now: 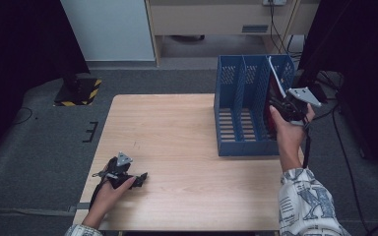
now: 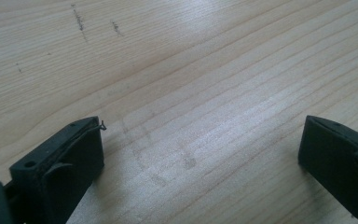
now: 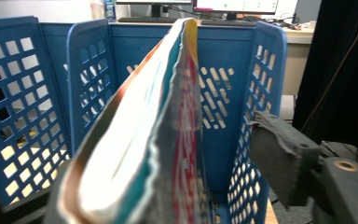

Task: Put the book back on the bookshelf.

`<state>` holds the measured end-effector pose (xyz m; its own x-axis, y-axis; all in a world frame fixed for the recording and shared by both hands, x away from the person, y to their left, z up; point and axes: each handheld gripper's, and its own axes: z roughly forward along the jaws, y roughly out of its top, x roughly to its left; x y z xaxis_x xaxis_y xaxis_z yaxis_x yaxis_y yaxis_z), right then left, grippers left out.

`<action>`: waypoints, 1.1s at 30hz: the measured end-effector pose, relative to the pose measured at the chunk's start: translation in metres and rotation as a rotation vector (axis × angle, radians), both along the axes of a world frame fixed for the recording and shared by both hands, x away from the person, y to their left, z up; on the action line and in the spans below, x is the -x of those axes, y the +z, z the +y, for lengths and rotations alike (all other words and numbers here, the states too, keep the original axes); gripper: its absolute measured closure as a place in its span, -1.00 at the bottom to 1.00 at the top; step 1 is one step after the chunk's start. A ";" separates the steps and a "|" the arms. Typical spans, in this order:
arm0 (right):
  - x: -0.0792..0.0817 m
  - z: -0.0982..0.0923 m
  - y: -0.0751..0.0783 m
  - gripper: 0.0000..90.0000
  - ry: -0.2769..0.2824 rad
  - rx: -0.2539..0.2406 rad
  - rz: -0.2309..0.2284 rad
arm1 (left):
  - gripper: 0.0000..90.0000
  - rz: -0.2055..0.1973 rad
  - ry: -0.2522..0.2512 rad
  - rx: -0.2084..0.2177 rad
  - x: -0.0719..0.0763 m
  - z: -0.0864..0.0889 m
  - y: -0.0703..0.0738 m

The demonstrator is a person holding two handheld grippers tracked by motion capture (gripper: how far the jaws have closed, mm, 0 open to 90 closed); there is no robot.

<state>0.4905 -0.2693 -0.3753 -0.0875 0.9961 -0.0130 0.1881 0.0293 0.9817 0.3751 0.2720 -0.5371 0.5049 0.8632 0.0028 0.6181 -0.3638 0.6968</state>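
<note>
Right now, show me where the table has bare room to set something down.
The table is bare from its far left edge across to the blue file rack, and along the near edge between the left gripper and the right sleeve. It is crowded by the rack's right slot, where the right gripper stands at the booklet.

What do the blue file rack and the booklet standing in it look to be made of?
Blue file rack: likely moulded plastic with a smooth, even colour; its walls carry regular square cut-outs. Booklet: seemingly paper with glossy printed covers; thin stacked page edges show between them and curve slightly.
</note>
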 end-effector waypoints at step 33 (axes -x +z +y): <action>0.044 0.005 -0.002 -0.87 0.090 0.029 0.113 | -1.00 0.000 -0.003 0.001 0.000 0.000 0.000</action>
<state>0.4467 -0.2640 -0.3775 -0.1792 0.9835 -0.0267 0.2930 0.0793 0.9528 0.3755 0.2720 -0.5371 0.5077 0.8615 0.0020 0.6172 -0.3654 0.6968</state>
